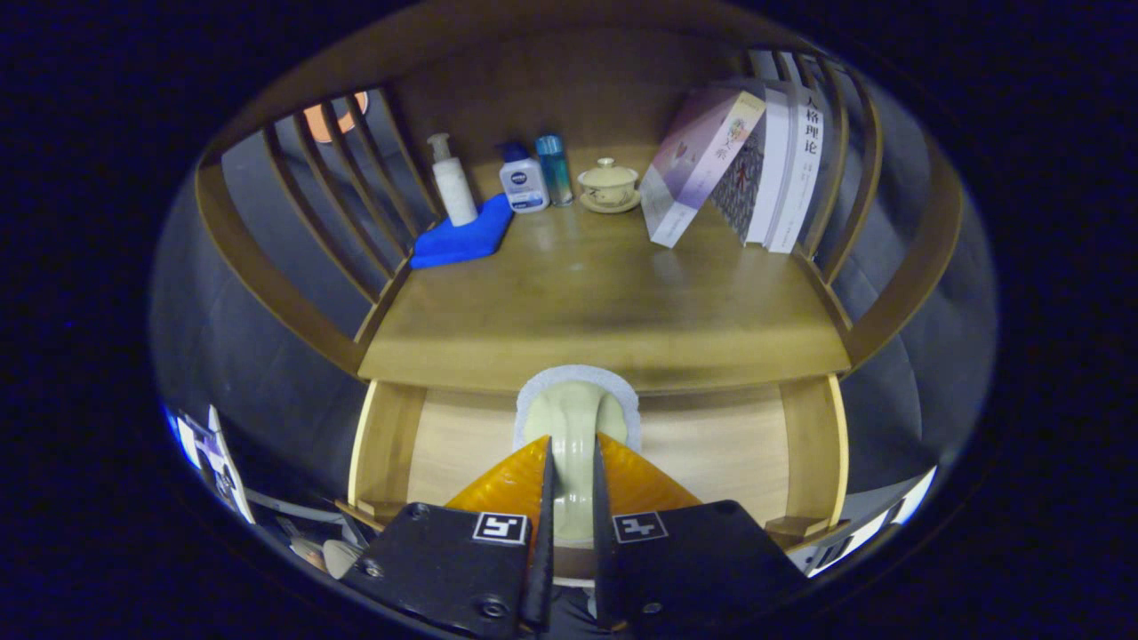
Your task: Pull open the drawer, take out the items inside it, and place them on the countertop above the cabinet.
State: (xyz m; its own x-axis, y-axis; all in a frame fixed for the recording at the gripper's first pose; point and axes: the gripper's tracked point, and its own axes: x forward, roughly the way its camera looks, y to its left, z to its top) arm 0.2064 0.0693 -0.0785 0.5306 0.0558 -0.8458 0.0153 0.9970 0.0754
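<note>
My gripper (pixel 570 449) is shut on the pale green handle of a brush (pixel 576 402) with a white pad around its head. I hold it above the open drawer (pixel 711 444), whose light wooden bottom lies below the fingers. The brush head reaches the front edge of the wooden countertop (pixel 605 302), which stretches away just beyond the fingers. Behind the brush and my fingers, part of the drawer's inside is hidden.
Along the back of the countertop stand a white pump bottle (pixel 453 182) on a blue cloth (pixel 462 238), a white bottle with a blue cap (pixel 523 182), a slim blue bottle (pixel 554 169) and a lidded tea bowl (pixel 609 185). Leaning books (pixel 738 169) stand at the right. Slatted wooden rails (pixel 338 204) close both sides.
</note>
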